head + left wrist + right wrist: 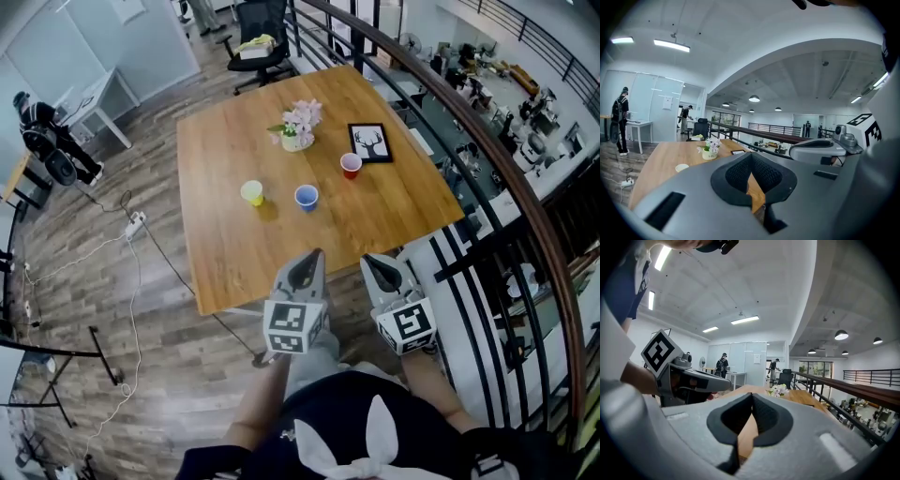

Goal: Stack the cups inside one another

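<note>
Three cups (306, 196), one flower pot (297, 141), probably one picture frame (369, 142).

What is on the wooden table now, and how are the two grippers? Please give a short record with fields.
table: square wooden table
cups: small yellow cup, small blue cup, small red cup; all upright, apart, none stacked
other things: white pot of pink flowers, black-framed deer picture
left gripper: shut, empty, at the table's near edge
right gripper: shut, empty, beside the left one
</note>
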{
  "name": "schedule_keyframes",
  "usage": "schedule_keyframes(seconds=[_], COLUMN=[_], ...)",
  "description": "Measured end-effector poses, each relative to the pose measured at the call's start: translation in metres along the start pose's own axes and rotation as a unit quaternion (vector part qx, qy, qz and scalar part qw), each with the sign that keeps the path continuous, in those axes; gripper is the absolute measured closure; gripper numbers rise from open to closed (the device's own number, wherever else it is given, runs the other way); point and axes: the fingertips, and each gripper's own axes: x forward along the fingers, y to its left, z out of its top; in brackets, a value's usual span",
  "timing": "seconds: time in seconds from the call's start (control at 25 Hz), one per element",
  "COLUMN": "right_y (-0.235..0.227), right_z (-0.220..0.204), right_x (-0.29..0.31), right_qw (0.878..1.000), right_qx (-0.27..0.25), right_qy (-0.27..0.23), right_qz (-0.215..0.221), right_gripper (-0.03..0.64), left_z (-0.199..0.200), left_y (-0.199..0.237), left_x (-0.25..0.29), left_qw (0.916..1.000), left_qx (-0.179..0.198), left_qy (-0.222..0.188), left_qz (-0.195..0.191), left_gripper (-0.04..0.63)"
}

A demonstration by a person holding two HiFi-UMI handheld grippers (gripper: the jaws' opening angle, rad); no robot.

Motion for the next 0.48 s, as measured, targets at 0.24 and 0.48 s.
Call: schedule_keyframes(seconds=[0.24, 0.48], right_y=[-0.017, -0.035], right_z=[0.012, 0.019], right_x=[0.072, 0.121], right_qw=[1.0, 1.0], right_qx=[-0.002, 0.003], right_qy=[-0.005, -0.01], right_qz=[0.001, -0.021], right_gripper=[0.617, 0.615], left_z=[0.008, 0.017], left_y=[0.066, 0.116], left_x=[0.03, 0.054], left_qw=[0.9999, 0.9992], left_qx=[-0.002, -0.041], left_qy=[0.009, 0.004], left_qz=[0.011, 0.001], left_gripper=[0.584, 0.584])
